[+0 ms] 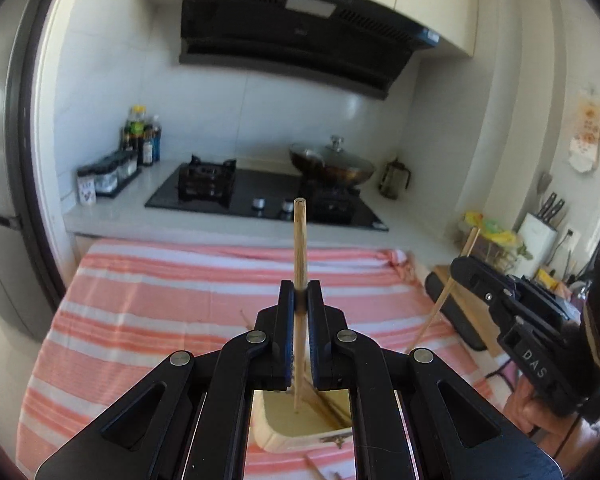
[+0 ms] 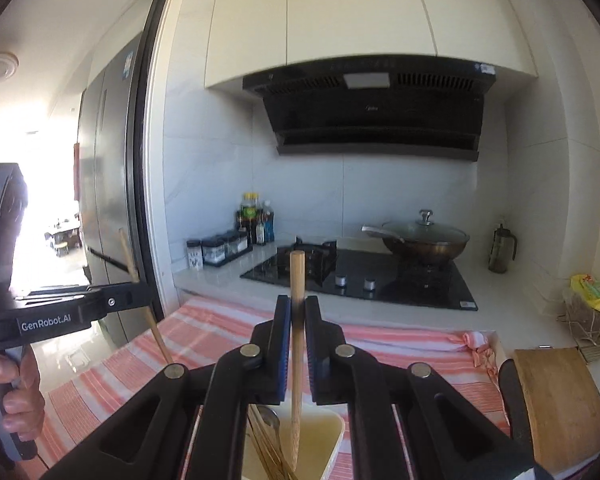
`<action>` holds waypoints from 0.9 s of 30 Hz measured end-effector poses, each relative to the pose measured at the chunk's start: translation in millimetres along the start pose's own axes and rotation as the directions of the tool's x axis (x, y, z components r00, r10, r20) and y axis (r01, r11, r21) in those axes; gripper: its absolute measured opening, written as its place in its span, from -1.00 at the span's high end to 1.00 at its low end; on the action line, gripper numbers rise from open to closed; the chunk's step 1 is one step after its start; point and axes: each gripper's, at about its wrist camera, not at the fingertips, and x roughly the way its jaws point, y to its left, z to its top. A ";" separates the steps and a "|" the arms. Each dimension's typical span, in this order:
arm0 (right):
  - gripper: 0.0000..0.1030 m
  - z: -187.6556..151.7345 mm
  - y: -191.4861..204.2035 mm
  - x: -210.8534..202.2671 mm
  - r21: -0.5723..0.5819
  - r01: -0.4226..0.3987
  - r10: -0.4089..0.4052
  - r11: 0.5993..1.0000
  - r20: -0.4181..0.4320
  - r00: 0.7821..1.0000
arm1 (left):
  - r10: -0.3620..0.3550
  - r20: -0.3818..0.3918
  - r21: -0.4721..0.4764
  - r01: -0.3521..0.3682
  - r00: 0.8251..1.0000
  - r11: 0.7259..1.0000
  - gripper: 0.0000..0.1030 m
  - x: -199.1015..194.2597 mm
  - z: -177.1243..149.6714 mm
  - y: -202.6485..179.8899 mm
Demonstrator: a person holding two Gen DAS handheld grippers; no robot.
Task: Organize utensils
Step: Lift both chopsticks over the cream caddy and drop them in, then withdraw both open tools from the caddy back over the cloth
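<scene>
In the left wrist view my left gripper (image 1: 300,292) is shut on an upright wooden chopstick (image 1: 300,240). The stick's lower end hangs over a cream container (image 1: 276,436) that holds several chopsticks. My right gripper (image 1: 458,268) shows at the right, gripping a slanted chopstick (image 1: 436,312). In the right wrist view my right gripper (image 2: 297,308) is shut on a chopstick (image 2: 297,276) above the same cream container (image 2: 328,432), which holds chopsticks and a spoon (image 2: 272,424). My left gripper (image 2: 140,290) is at the left with its chopstick (image 2: 156,332).
A pink and white striped cloth (image 1: 160,300) covers the counter. Behind it are a black gas hob (image 1: 260,196), a lidded wok (image 1: 332,164), bottles (image 1: 142,136) and spice jars (image 1: 108,176). A wooden cutting board (image 2: 560,400) and a knife block (image 1: 538,240) stand at the right. A hand (image 2: 16,404) holds the left gripper's handle.
</scene>
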 end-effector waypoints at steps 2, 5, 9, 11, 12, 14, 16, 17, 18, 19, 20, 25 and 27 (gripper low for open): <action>0.86 -19.1 -0.6 29.2 -0.014 -0.027 0.026 1.000 -0.091 0.996 | -0.009 -0.093 -0.029 0.006 0.996 1.000 0.92 30.2 -9.0 11.1; 0.86 -44.2 -6.9 66.5 0.038 -0.094 0.100 0.995 -0.229 0.968 | -0.028 -0.196 -0.051 0.018 0.980 0.999 0.91 63.9 -23.4 20.9; 0.79 -64.4 -13.0 89.5 0.117 -0.121 0.153 0.986 -0.326 0.933 | -0.051 -0.271 -0.049 0.039 0.961 0.998 0.73 77.0 -41.0 21.5; 0.69 -66.7 -15.7 83.4 0.164 -0.125 0.173 0.978 -0.317 0.933 | -0.064 -0.276 -0.046 0.053 0.959 0.998 0.09 69.5 -47.5 21.8; 0.65 -67.5 -16.9 76.7 0.178 -0.122 0.174 0.976 -0.311 0.934 | -0.058 -0.274 -0.036 0.050 0.960 0.998 -0.03 61.9 -52.1 21.2; 0.62 -68.7 -16.8 61.3 0.183 -0.114 0.167 0.976 -0.310 0.936 | -0.054 -0.282 -0.008 0.054 0.958 0.998 -0.21 46.9 -63.1 18.2; 0.55 -73.7 -13.4 38.8 0.172 -0.115 0.165 0.978 -0.316 0.934 | -0.058 -0.308 0.007 0.063 0.950 0.998 -0.36 28.2 -80.7 17.2; 0.34 -79.5 -10.7 22.6 0.162 -0.113 0.160 0.980 -0.317 0.935 | -0.064 -0.321 0.010 0.071 0.945 0.997 -0.48 18.0 -93.2 16.8; 0.16 -85.6 -8.5 7.7 0.153 -0.105 0.150 0.983 -0.319 0.936 | -0.072 -0.334 0.011 0.080 0.940 0.997 -0.52 6.4 -109.5 16.4; 0.12 -95.0 -5.5 -9.7 0.147 -0.095 0.138 0.985 -0.321 0.937 | -0.077 -0.346 0.011 0.087 0.935 0.996 -0.55 -3.8 -125.5 14.5; 0.11 -105.6 -3.0 -25.7 0.145 -0.092 0.135 0.985 -0.324 0.936 | -0.077 -0.360 0.011 0.087 0.930 0.996 -0.56 -14.4 -145.3 11.9; 0.10 -186.3 8.4 -94.2 0.126 0.003 0.050 0.992 -0.413 0.909 | -0.002 -0.371 -0.005 0.001 0.929 1.000 -0.56 -49.5 -227.2 -7.0; 0.10 -217.9 9.8 -114.2 0.122 0.055 0.007 0.991 -0.460 0.888 | 0.007 -0.360 -0.034 -0.021 0.933 0.999 -0.56 -55.9 -249.5 -13.4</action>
